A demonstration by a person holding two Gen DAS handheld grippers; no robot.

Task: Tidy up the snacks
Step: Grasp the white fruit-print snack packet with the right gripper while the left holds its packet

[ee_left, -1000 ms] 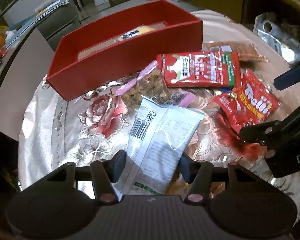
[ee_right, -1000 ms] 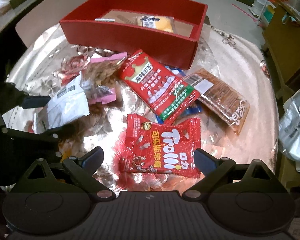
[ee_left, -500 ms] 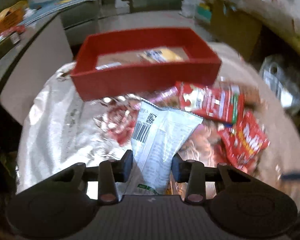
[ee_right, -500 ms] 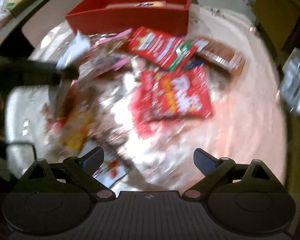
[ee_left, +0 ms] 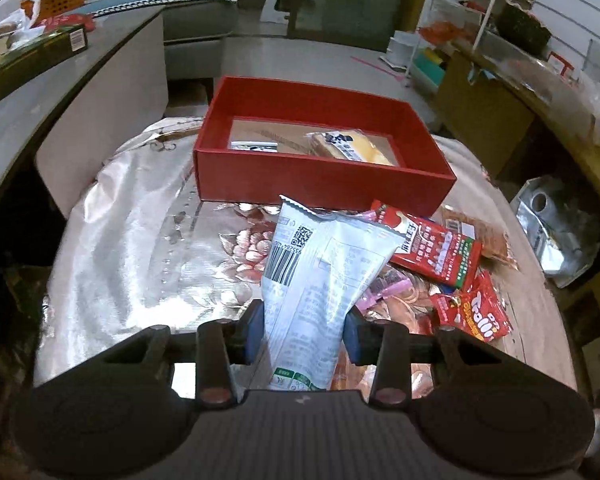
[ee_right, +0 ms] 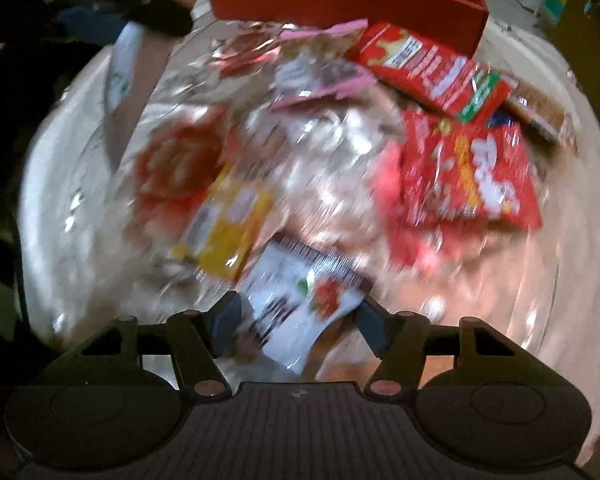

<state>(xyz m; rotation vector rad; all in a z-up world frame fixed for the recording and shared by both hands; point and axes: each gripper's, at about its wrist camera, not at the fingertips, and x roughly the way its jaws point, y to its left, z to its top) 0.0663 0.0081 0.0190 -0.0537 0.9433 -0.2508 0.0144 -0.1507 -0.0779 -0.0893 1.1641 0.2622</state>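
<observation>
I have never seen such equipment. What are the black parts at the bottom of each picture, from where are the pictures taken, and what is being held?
The black parts are hand-held grippers; a person holds one in each hand, and a camera on each looks forward along its fingers.

In the left view, the left gripper is shut on a white snack packet, lifted before the red box.

The right view is blurred. The right gripper has just been closing around a white packet with a barcode; whether it grips is unclear. A red Trolli bag and other snacks lie on the shiny tablecloth.

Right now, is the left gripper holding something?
Yes: the left gripper pinches the white snack packet near its lower end, lifted.
</observation>
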